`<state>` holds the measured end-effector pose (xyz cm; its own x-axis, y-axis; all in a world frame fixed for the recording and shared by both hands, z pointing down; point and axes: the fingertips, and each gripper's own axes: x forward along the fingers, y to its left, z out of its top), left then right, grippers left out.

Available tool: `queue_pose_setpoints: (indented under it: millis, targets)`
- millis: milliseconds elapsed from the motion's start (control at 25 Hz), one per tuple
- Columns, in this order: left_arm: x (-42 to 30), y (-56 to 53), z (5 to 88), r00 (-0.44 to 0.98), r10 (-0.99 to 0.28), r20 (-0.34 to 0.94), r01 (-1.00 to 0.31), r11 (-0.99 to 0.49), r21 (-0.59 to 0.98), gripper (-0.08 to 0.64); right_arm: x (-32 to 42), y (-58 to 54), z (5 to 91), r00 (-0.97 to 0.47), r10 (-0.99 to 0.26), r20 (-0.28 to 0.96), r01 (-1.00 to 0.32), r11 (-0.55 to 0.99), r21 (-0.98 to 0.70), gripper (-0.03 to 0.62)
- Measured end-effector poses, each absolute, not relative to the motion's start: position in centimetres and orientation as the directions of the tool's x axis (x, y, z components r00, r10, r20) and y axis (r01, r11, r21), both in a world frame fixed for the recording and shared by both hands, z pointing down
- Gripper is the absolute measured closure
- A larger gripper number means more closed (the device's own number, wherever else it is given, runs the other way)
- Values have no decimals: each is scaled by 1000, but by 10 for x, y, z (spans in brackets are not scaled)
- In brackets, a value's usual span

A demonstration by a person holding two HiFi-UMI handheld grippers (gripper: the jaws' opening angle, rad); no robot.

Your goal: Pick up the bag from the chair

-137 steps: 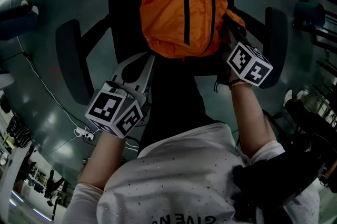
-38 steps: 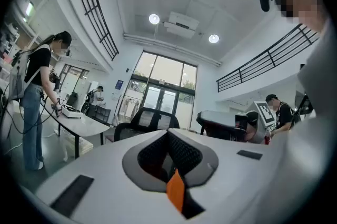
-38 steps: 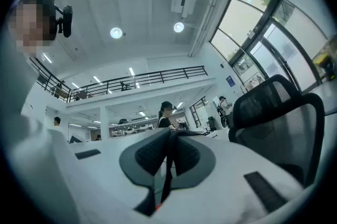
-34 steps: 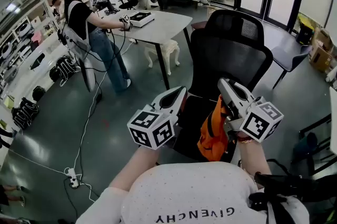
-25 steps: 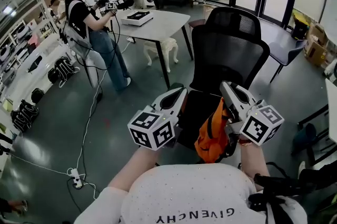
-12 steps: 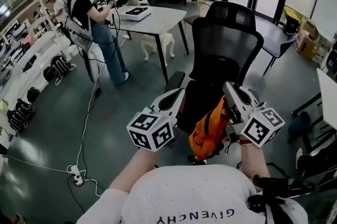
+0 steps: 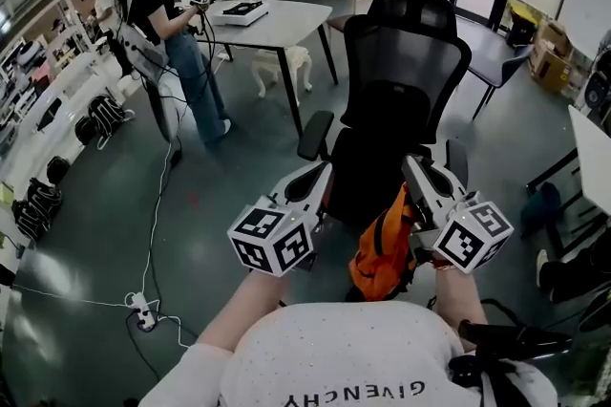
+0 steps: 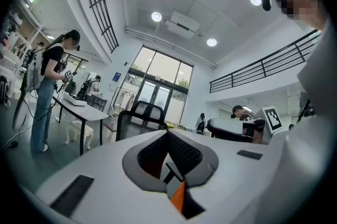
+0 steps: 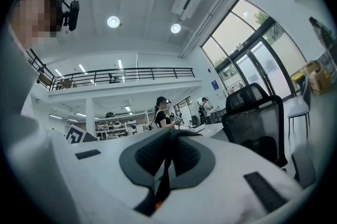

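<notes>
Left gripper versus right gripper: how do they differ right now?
The right gripper is shut on the bag, clamping its black strap, so the bag hangs below it; the left gripper is shut with nothing clamped that I can see. The right gripper sits against the bag; the left gripper is apart from it, off to its left. Both point level toward the chair.

The person's white shirt [image 7: 315,353] bears the brand GIVENCHY (upside down from here).

Bright, sharp views under ceiling lights [image 8: 156,16] (fisheye edges bend, darken).
</notes>
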<state>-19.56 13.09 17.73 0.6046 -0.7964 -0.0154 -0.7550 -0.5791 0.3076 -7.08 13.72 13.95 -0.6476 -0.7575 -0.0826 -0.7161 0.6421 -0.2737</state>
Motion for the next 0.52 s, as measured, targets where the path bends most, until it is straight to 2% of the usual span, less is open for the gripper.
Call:
queue_pose_setpoints:
  millis: [520]
  targets:
    - [-188,145,180,619,-785,-7,-744,-590,314,554,-68,152,140,-633,-772,-60,-743,628,-231,595]
